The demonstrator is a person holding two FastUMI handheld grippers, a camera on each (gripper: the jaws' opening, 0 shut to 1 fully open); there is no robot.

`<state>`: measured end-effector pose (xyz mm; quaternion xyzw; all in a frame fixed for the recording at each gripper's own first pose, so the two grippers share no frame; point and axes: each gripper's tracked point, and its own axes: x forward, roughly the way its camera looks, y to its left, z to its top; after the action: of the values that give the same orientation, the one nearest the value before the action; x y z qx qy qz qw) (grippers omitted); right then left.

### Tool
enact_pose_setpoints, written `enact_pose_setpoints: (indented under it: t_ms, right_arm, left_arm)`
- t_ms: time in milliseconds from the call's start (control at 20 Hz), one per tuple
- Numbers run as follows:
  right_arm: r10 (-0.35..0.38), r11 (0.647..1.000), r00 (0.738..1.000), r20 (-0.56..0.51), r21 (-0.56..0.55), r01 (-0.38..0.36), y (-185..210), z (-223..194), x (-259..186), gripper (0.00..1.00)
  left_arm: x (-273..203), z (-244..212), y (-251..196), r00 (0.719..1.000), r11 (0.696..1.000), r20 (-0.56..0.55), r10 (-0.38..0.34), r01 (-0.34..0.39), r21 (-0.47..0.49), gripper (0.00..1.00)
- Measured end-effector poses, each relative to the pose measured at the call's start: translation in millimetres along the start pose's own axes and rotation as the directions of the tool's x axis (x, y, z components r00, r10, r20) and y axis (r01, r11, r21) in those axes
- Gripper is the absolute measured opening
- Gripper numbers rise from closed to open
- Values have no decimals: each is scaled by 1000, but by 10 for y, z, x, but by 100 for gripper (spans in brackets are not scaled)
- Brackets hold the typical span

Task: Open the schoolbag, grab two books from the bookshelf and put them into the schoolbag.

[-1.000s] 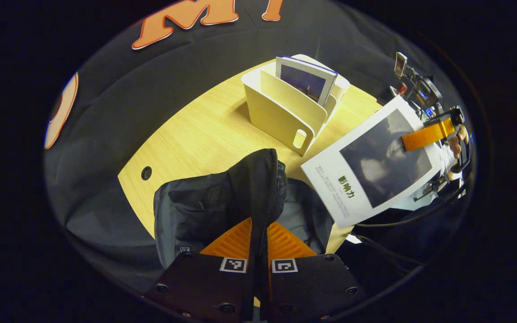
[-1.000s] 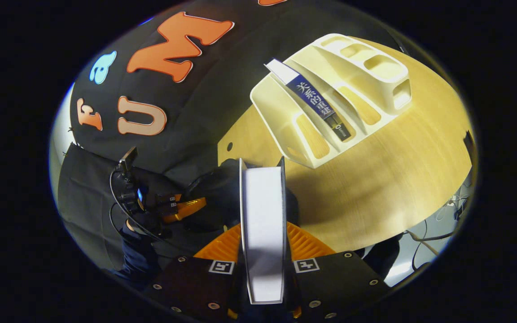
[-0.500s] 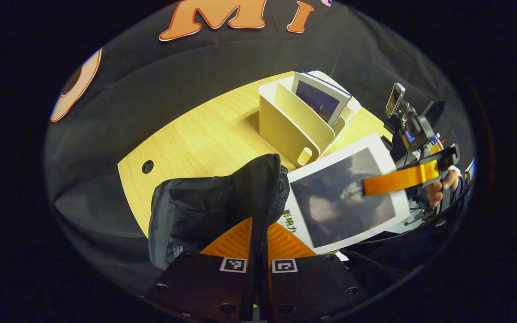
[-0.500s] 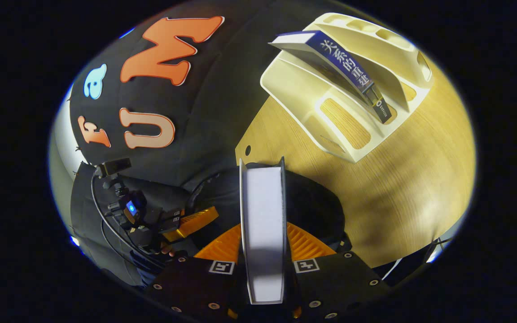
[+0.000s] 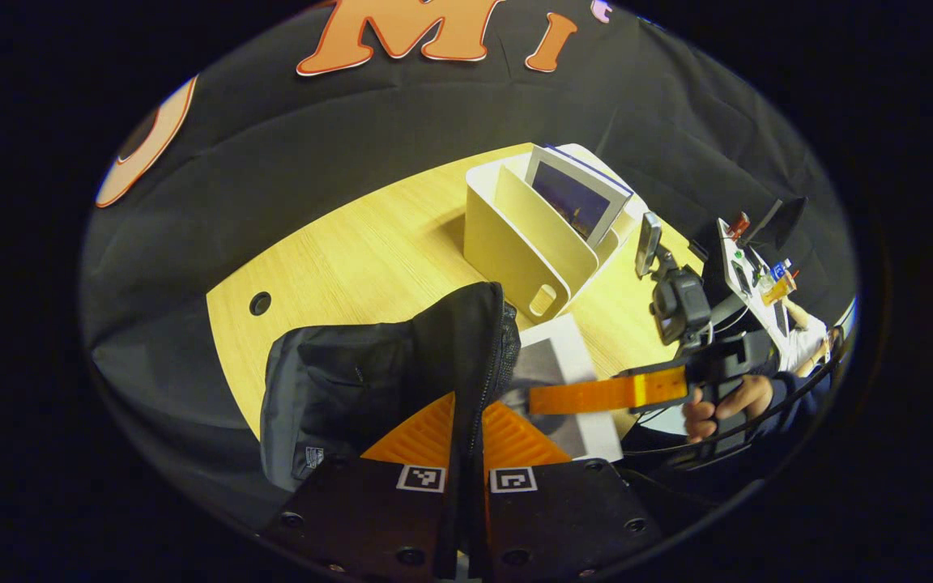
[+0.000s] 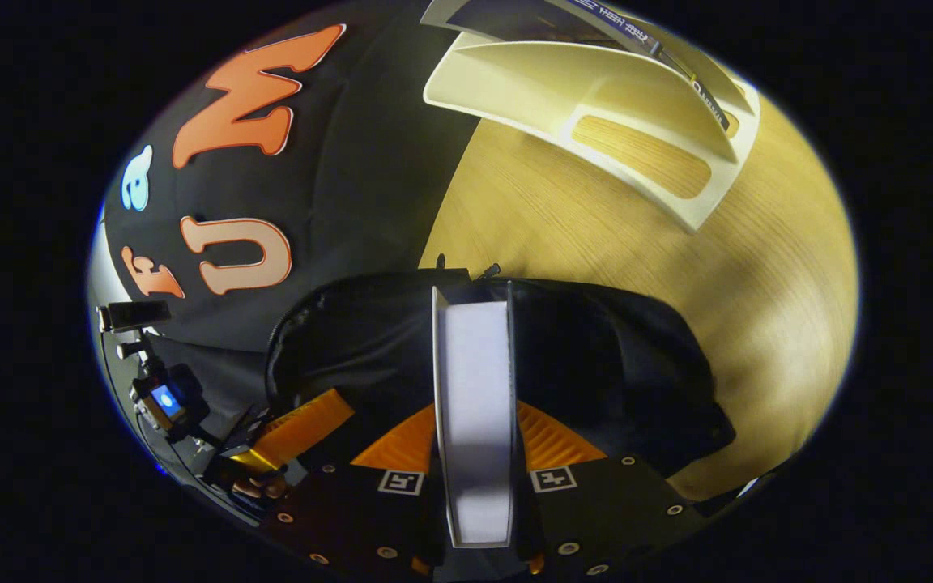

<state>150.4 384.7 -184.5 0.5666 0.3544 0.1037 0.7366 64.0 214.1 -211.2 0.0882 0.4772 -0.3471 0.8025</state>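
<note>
Since the earlier frames, the right gripper (image 5: 539, 399) has carried its book (image 5: 568, 380) from the right edge of the frame down to the bag (image 5: 385, 380), so that the cover is now partly hidden behind the bag's raised flap.

Left gripper view: at bottom centre the left gripper (image 5: 466, 421) is pinched on the bag's zippered edge, with the flap held upright between both fingers. The bag lies at the near edge of the table (image 5: 353, 251), lower centre of the frame. The shelf (image 5: 527, 243) stands on the table at upper centre, with a second book (image 5: 572, 190) upright in one of its slots. At right, a hand (image 5: 726, 405) holds the right gripper, whose fingers clamp the first book over the bag mouth.

Right gripper view: at bottom centre the right gripper (image 6: 473, 437) is pressed on the book (image 6: 475, 413), seen edge-on, with a finger against each cover. The book's far end stands in front of the dark open bag (image 6: 596, 372), which spans the middle of the frame. The shelf (image 6: 596, 97) lies at the top, holding the second book (image 6: 645, 40) at the upper edge. The left gripper (image 6: 304, 421) shows at lower left, against the bag; its closure cannot be told from this view.
</note>
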Motion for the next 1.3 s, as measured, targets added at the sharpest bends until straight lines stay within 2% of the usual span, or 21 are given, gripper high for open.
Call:
enact_pose_setpoints:
  t_ms: [100,150,200,400,500,750,950,1000,1100,1200,1300]
  right_arm:
    - [9,1000,1000,11,18,-9,13,-41,189,33]
    - [10,1000,1000,13,18,-10,3,-76,265,24]
    - [5,1000,1000,18,10,-6,-12,-93,359,33]
    - [-14,1000,1000,4,-8,14,21,-150,604,35]
    - [-71,997,997,-24,-33,70,-70,-203,591,37]
    - [-167,980,982,-88,-126,155,-203,-288,435,49]
    - [-231,951,965,-122,-237,198,-265,-274,186,65]
    - [-255,939,959,-122,-267,216,-303,-239,113,73]
    - [-289,912,952,-100,-332,242,-373,-130,-59,82]
    - [-322,881,944,-75,-388,270,-439,29,-215,89]
    - [-357,850,933,-51,-432,302,-491,198,-439,91]
  left_arm:
    - [12,12,-4,1000,1000,10,-3,3,-5,6]
    - [27,8,-18,1000,1000,10,-7,7,-6,6]
    - [12,-9,-30,1000,1000,11,-11,11,-8,6]
    - [6,-10,-70,1000,1000,14,-25,25,-4,6]
    - [21,-16,-23,1000,1000,17,-22,22,-5,6]
    - [48,-29,10,1000,1000,15,-18,18,-6,6]
    - [92,-67,-5,1000,1000,16,-5,6,-9,6]
    - [106,-74,-12,1000,1000,14,-1,1,-11,6]
    - [123,-94,-31,1000,1000,12,2,-2,-17,6]
    - [144,-118,-24,1000,1000,7,14,-14,-16,6]
    - [162,-135,-54,1000,1000,5,15,-15,-26,6]
